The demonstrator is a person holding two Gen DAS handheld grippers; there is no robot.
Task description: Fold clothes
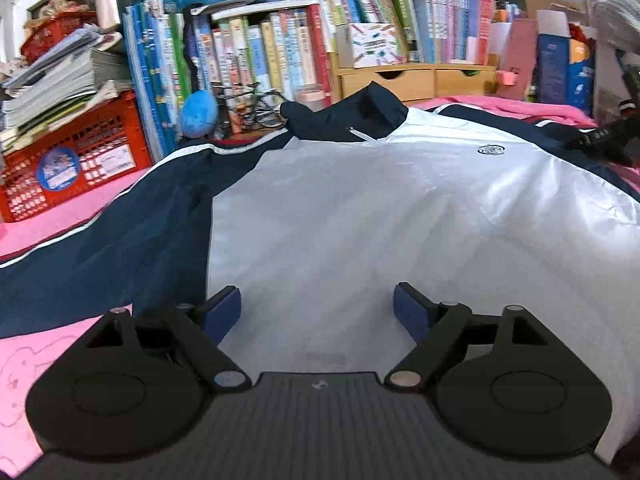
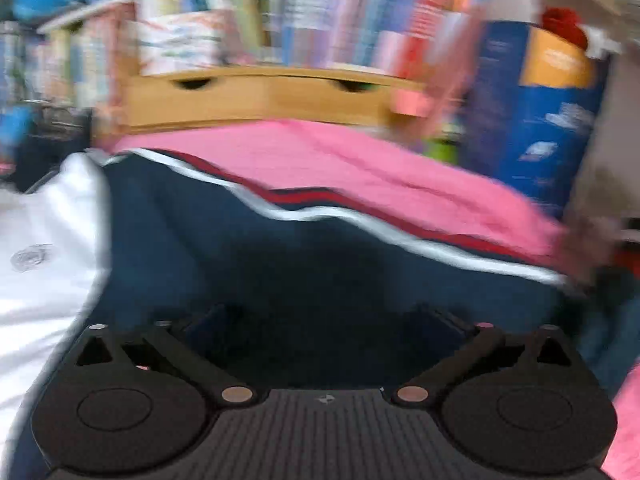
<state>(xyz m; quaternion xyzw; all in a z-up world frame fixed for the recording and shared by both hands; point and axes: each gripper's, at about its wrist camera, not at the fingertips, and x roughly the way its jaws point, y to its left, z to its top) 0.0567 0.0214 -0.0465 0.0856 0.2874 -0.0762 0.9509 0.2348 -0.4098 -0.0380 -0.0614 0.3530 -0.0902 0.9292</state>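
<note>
**Inspector:** Left wrist view: left gripper stands wide, nothing between its blue pads, hovering over the near edge of the white front panel of the jacket. The jacket lies spread flat, front up, on the pink bedding, collar toward the far edge.

**Assessor:** And the right?

**Inspector:** Right wrist view is blurred. Right gripper is also wide and empty, over the navy sleeve near the bedding's right edge.

**Assessor:** Risks?

**Inspector:** The fabric looks thin and slick. A pinch may take only the top layer, so the fold would drag unevenly. Uneven lifts between the two hands could skew the crease.

**Assessor:** Obstructions?

**Inspector:** Bookshelf, red crate and wooden drawers crowd the far edge. A dark object at the right edge of the left view lies on the sleeve; it cannot be identified.
</note>
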